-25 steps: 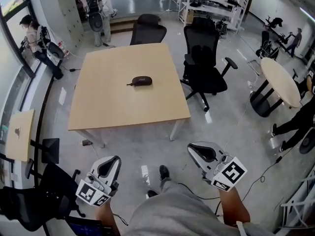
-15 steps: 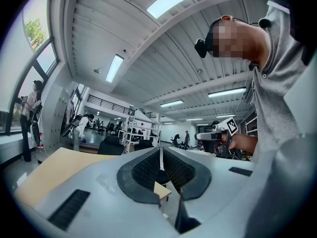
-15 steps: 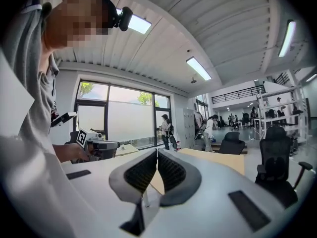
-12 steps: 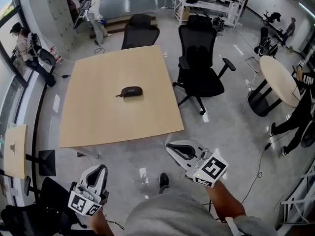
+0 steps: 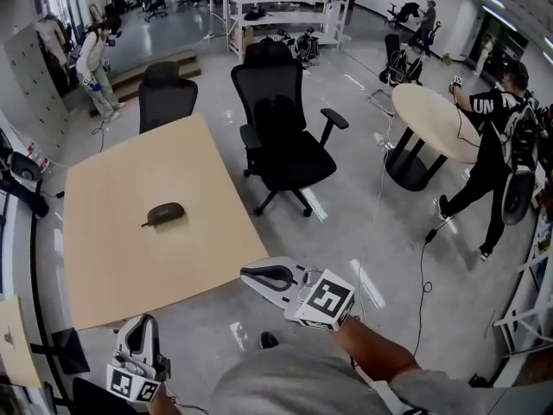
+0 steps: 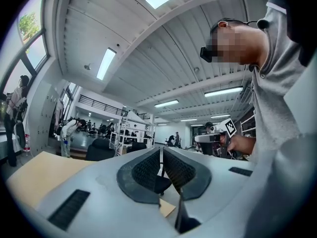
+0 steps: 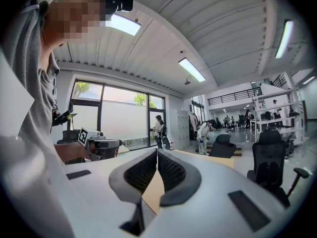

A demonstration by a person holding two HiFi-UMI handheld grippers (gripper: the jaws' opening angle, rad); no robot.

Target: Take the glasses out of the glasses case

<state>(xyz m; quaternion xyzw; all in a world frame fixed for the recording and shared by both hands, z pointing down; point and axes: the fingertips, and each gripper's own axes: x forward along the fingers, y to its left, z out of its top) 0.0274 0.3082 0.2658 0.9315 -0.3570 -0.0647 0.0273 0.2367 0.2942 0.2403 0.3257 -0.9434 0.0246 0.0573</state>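
A dark, closed glasses case [image 5: 165, 213] lies near the middle of the light wooden table [image 5: 121, 262]. Both grippers are held off the table, well short of the case. My left gripper [image 5: 144, 320] is low at the bottom left, just past the table's near edge. Its jaws [image 6: 161, 150] are shut at the tips with nothing between them. My right gripper [image 5: 247, 275] hovers by the table's near right corner. It is also shut and empty [image 7: 157, 152]. Each gripper view points up and shows the other gripper, not the case.
A black office chair [image 5: 281, 137] stands off the table's right side, and another chair [image 5: 168, 102] at its far end. A round table [image 5: 436, 119] and a person in black [image 5: 492, 145] are farther right. Cables run over the shiny floor.
The head view has swung right, so the table and case now sit further left. The right gripper has moved up and left towards the table corner. The left gripper has sunk lower in the frame.
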